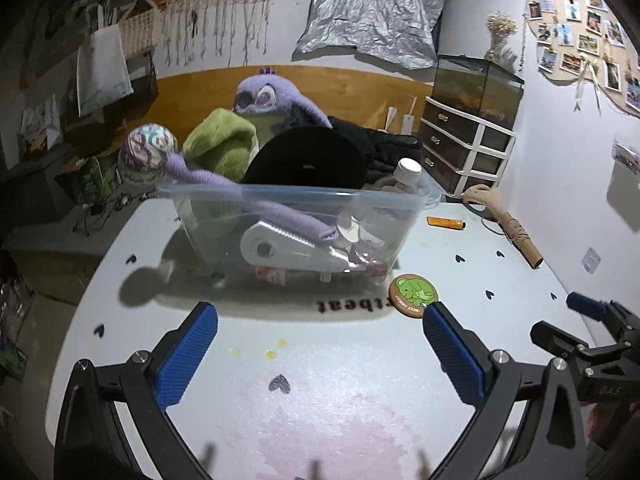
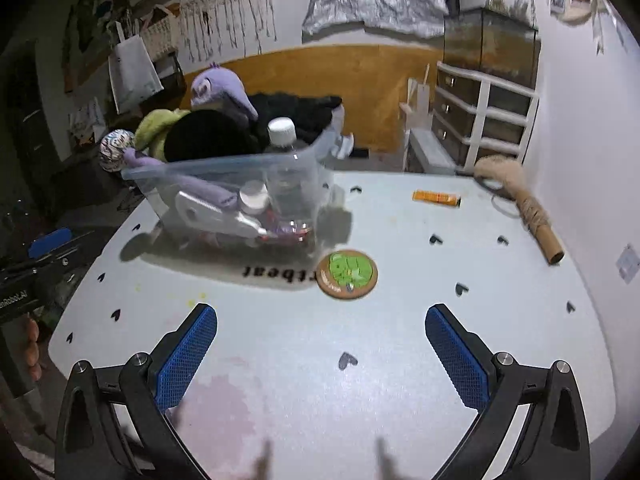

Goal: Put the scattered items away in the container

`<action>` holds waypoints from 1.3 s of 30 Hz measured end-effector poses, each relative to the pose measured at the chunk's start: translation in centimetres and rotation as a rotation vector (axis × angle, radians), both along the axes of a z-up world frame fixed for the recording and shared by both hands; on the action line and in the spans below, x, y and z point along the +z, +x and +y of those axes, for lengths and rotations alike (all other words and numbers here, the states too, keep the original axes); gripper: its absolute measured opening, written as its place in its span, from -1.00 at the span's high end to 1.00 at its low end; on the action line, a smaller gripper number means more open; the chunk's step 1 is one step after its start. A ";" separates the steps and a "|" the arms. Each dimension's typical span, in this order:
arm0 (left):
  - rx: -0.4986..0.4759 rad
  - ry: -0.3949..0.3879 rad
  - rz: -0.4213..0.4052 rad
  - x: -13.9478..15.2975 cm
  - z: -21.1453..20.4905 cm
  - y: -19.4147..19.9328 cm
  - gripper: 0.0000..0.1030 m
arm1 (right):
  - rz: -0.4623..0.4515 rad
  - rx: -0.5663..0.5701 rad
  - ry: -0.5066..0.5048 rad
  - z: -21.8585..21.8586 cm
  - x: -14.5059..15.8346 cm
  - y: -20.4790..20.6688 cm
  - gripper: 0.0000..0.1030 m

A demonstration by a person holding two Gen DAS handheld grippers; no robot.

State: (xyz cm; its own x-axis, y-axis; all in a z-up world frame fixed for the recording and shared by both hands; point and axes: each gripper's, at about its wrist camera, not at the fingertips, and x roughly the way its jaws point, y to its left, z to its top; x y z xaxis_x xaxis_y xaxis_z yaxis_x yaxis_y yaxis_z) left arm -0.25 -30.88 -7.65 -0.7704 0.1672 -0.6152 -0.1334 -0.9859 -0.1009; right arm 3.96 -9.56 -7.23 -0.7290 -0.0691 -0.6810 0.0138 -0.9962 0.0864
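Hovering both grippers, left (image 1: 320,344) and right (image 2: 321,344), jaws wide and empty, I line up the round green-bear coaster (image 2: 347,274) beside the clear plastic tub (image 2: 224,172).

The container (image 1: 304,216) is clear, glossy plastic holding a fuzzy cloth plush toy (image 1: 264,100) and a plastic bottle (image 2: 286,168) — the table (image 1: 340,380) is matt white, and the gripper pads (image 2: 188,356) are blue, textured rubber.

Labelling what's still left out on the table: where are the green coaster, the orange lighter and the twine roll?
green coaster (image 2: 347,275), right wrist view, centre of its face.
orange lighter (image 2: 436,198), right wrist view, middle of its body.
twine roll (image 2: 532,212), right wrist view, wound middle section.
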 end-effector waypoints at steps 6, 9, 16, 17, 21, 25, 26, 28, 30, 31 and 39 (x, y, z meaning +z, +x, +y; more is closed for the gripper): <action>0.015 0.001 -0.016 -0.4 1.6 -0.9 -0.99 | -0.044 0.026 -0.009 1.6 -0.7 -1.2 -1.00; 0.006 -0.004 -0.024 -0.6 2.6 -1.3 -0.99 | -0.042 0.031 -0.020 2.2 -0.6 -1.7 -1.00; -0.009 -0.027 -0.023 -0.2 4.0 -2.4 -0.99 | -0.024 0.032 -0.023 3.2 0.0 -2.9 -1.00; -0.007 -0.026 -0.024 -0.2 4.0 -2.5 -0.99 | -0.019 0.030 -0.022 3.3 0.0 -3.0 -1.00; 0.001 -0.032 -0.025 -0.2 3.8 -2.9 -0.99 | -0.001 0.024 -0.013 3.6 0.4 -3.3 -1.00; 0.007 -0.034 -0.024 -0.1 3.9 -3.0 -0.99 | 0.002 0.018 -0.021 3.8 0.5 -3.6 -1.00; 0.007 -0.035 -0.022 -0.1 3.9 -3.1 -0.99 | 0.001 0.019 -0.023 3.8 0.5 -3.6 -1.00; 0.011 -0.037 -0.020 -0.1 3.7 -3.1 -0.99 | 0.001 0.021 -0.022 3.8 0.5 -3.7 -1.00; 0.015 -0.039 -0.021 -0.1 3.5 -3.2 -0.99 | 0.004 0.027 -0.022 3.6 0.6 -3.7 -1.00; 0.018 -0.038 -0.020 -0.1 3.4 -3.2 -0.99 | 0.007 0.034 -0.023 3.5 0.7 -3.8 -1.00; 0.032 -0.048 -0.022 -0.1 3.0 -3.3 -0.99 | 0.037 0.070 -0.001 2.2 1.4 -3.9 -1.00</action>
State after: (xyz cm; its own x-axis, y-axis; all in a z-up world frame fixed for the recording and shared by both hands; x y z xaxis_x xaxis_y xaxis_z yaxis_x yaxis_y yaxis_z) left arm -3.58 -27.86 -7.73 -0.7614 0.1123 -0.6385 -0.0998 -0.9934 -0.0557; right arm 0.09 -7.40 -5.80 -0.7467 -0.1214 -0.6540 0.0869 -0.9926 0.0851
